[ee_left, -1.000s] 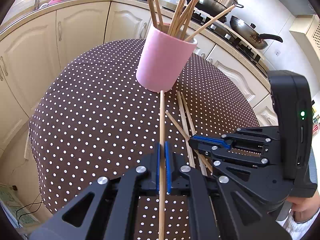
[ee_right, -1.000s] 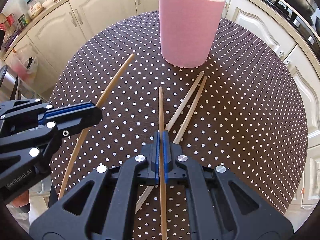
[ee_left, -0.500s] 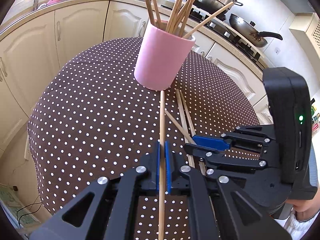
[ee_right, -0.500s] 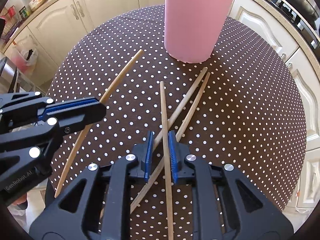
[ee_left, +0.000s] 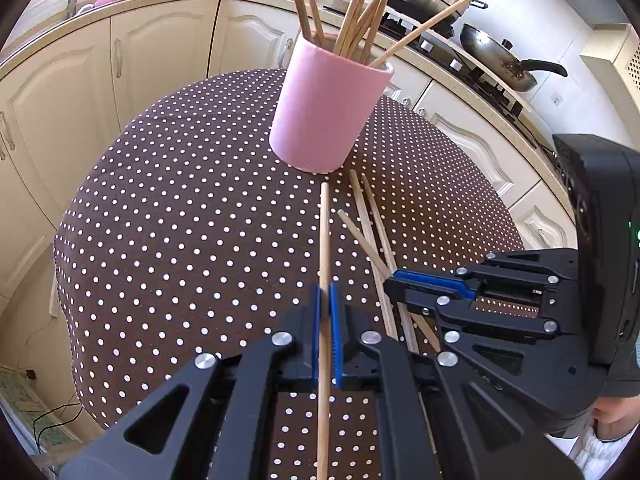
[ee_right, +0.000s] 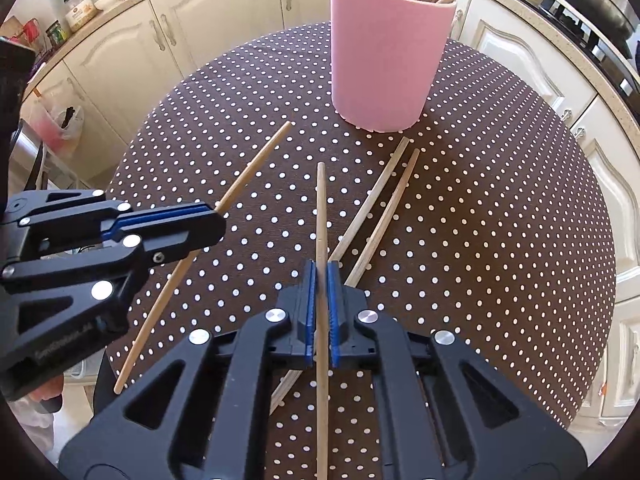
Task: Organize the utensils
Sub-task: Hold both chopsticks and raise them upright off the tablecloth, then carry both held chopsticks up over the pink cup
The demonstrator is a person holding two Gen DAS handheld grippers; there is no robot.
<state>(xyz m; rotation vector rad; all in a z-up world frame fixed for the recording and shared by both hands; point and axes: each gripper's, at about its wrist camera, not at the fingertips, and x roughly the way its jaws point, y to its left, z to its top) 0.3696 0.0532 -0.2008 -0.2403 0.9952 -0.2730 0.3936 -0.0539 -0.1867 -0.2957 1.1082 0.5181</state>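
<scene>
Upright, pink cup (ee_left: 326,108) bristling with wooden chopsticks (ee_left: 360,4) on dotted tablecloth (ee_left: 192,216)

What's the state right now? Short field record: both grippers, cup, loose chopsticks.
left gripper: shut on first chopstick, which points toward the cup
right gripper: fingers have just been closing, now shut on second chopstick between them
pink cup: upright on dotted table
stored chopsticks: several, leaning inside the cup
loose chopsticks: two, side by side on the table near the cup
</scene>
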